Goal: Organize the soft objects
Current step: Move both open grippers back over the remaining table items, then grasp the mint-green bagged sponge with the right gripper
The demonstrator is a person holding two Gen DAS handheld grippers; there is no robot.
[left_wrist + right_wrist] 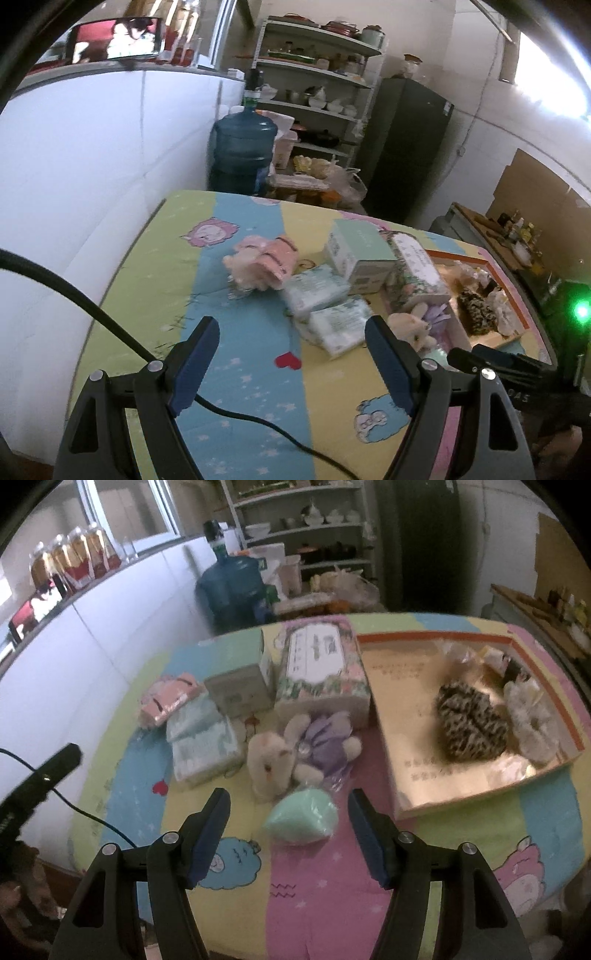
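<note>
My right gripper is open, its jaws on either side of a mint-green teardrop sponge that lies on the table. Behind it lies a cream and purple plush rabbit. An open cardboard box at the right holds a leopard-print soft item and a fluffy white one. My left gripper is open and empty above the cartoon tablecloth. Ahead of it lie two tissue packs and a pink plush toy.
A floral tissue box and a small pale green carton stand mid-table. A blue water jug, shelves of dishes and a dark fridge stand behind the table. A white wall runs along the left.
</note>
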